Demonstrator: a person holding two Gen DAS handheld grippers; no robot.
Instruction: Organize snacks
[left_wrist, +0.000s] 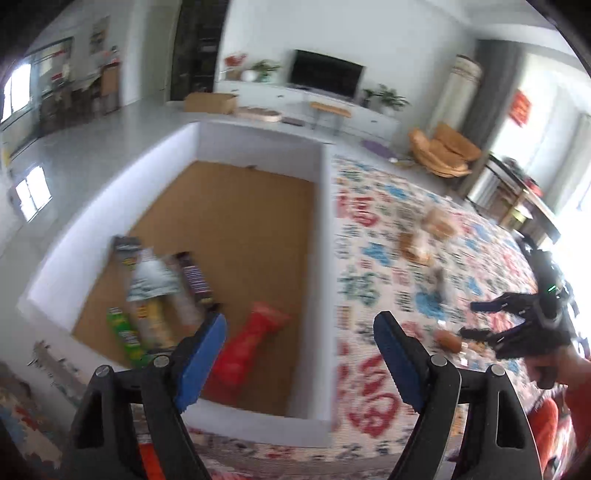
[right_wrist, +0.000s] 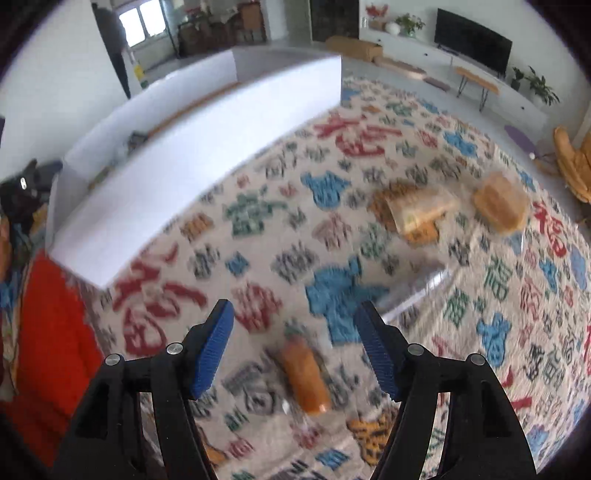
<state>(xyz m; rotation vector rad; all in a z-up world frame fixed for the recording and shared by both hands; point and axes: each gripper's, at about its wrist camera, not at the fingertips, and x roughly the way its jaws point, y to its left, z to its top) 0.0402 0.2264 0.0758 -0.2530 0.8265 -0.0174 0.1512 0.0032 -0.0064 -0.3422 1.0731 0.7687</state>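
Note:
A white box (left_wrist: 325, 236) with a brown floor stands on the patterned rug. Inside lie a red bag (left_wrist: 251, 343), a green tube (left_wrist: 123, 336), a yellow tube (left_wrist: 155, 325), a dark bar (left_wrist: 194, 280) and a pale pouch (left_wrist: 153, 277). My left gripper (left_wrist: 301, 321) hangs open over the box's near right corner, holding nothing. My right gripper (right_wrist: 294, 308) is open above the rug, with an orange wrapped roll (right_wrist: 304, 376) lying on the rug below the gap, untouched. Two bread packets (right_wrist: 413, 214) (right_wrist: 500, 208) lie farther off.
A clear wrapper (right_wrist: 417, 288) lies on the rug (right_wrist: 258, 221) beyond the right finger. Red cloth (right_wrist: 51, 332) is at the left by the box's corner. A TV unit, a bench and a cardboard box stand by the far wall. Both views are motion-blurred.

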